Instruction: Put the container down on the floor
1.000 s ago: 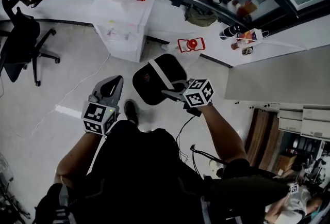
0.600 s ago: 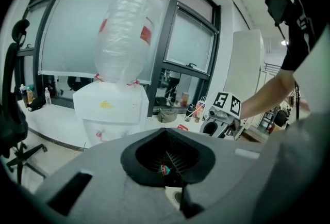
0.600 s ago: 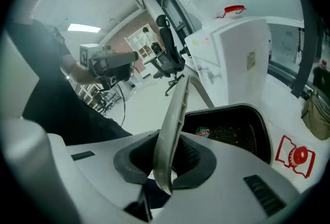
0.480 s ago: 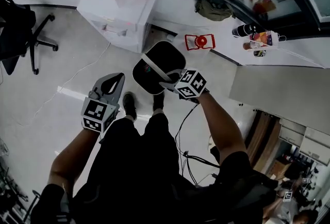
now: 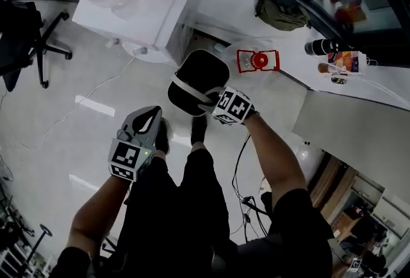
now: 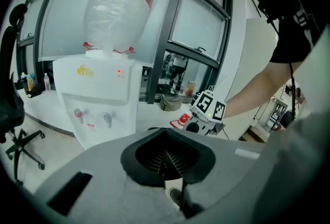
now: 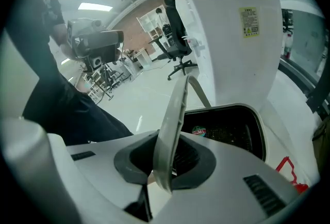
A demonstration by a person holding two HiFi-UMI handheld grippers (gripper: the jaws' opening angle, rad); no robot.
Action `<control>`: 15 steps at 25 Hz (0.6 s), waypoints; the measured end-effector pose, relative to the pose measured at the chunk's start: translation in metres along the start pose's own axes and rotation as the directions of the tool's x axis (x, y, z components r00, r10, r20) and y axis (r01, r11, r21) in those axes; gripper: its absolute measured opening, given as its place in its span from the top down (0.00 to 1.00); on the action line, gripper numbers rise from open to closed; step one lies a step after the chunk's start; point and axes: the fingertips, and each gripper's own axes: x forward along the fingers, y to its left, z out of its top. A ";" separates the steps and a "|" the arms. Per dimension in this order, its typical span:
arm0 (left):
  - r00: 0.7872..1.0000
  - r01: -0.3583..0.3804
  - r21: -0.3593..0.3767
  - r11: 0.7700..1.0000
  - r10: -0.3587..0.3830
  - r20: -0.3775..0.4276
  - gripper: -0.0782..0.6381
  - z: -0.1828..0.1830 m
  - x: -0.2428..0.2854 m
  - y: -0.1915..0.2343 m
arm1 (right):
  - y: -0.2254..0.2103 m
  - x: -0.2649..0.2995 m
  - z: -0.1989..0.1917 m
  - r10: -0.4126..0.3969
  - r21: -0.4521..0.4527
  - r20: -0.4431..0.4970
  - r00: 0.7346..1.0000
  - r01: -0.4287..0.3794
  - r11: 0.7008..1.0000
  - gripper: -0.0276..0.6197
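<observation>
Office, water dispenser (image 5: 138,11), swivel chair (image 5: 25,36), glass partitions

Three cameras on one wearer: one on the head, one riding each claw.

The head camera looks steeply down past the person's arms and legs to the pale glossy floor (image 5: 64,116), with the left claw (image 5: 152,116) and the right claw (image 5: 208,104) below it. The left claw's camera sits close behind its own jaws and faces across the room at the white box-shaped water dispenser with its clear bottle (image 6: 98,96), the right claw showing off to its right. The right claw's camera peers along its jaws, close to the black round-cornered plastic container with a white strap handle (image 7: 227,132), the same dispenser looming behind. All three share the dispenser; head and right-claw views share the container.
</observation>
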 end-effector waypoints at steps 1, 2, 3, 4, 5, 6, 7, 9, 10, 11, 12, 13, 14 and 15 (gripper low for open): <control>1.000 -0.003 -0.005 1.000 0.003 -0.005 0.88 -0.004 0.006 0.001 | -0.008 0.005 -0.004 0.000 -0.007 -0.004 1.000 0.000 1.000 0.88; 1.000 -0.007 -0.011 1.000 0.007 -0.010 0.88 -0.008 0.013 0.003 | -0.017 0.011 -0.009 0.001 -0.010 -0.008 1.000 -0.001 1.000 0.88; 1.000 -0.013 -0.016 1.000 0.013 -0.016 0.88 -0.013 0.019 0.006 | -0.024 0.016 -0.013 0.001 -0.010 -0.010 1.000 -0.001 1.000 0.88; 1.000 -0.023 -0.020 1.000 0.023 -0.021 0.88 -0.018 0.025 0.010 | -0.031 0.022 -0.017 0.001 -0.010 -0.013 1.000 -0.002 1.000 0.88; 0.999 -0.037 -0.025 0.999 0.036 -0.025 0.88 -0.022 0.030 0.015 | -0.037 0.028 -0.022 0.000 -0.012 -0.016 1.000 0.000 1.000 0.88; 0.998 -0.052 -0.034 0.998 0.051 -0.027 0.88 -0.027 0.035 0.020 | -0.044 0.034 -0.026 -0.004 -0.017 -0.023 1.000 0.004 1.000 0.88; 0.998 -0.065 -0.045 0.997 0.064 -0.030 0.88 -0.031 0.040 0.024 | -0.051 0.039 -0.032 -0.010 -0.025 -0.031 0.999 0.009 1.000 0.88; 0.997 -0.071 -0.055 0.996 0.069 -0.039 0.88 -0.041 0.051 0.028 | -0.062 0.051 -0.043 -0.018 -0.036 -0.045 0.999 0.016 0.999 0.88; 0.997 -0.065 -0.052 0.997 0.063 -0.046 0.88 -0.047 0.057 0.029 | -0.067 0.057 -0.048 -0.017 -0.036 -0.046 0.999 0.015 0.999 0.88; 0.997 -0.056 -0.047 0.997 0.053 -0.054 0.88 -0.052 0.064 0.028 | -0.072 0.062 -0.051 -0.014 -0.033 -0.044 0.999 0.013 0.999 0.88; 0.997 -0.046 -0.042 0.998 0.044 -0.062 0.88 -0.057 0.070 0.027 | -0.077 0.067 -0.055 -0.012 -0.029 -0.041 0.999 0.011 1.000 0.88; 0.997 -0.038 -0.040 0.998 0.035 -0.068 0.88 -0.062 0.076 0.026 | -0.082 0.072 -0.059 -0.012 -0.026 -0.039 0.999 0.011 1.000 0.88; 0.997 -0.031 -0.040 0.999 0.028 -0.074 0.88 -0.067 0.081 0.024 | -0.088 0.076 -0.063 -0.014 -0.025 -0.038 0.999 0.013 1.000 0.88; 0.997 -0.025 -0.043 0.999 0.021 -0.079 0.88 -0.072 0.086 0.023 | -0.093 0.081 -0.067 -0.016 -0.026 -0.039 0.999 0.015 1.000 0.88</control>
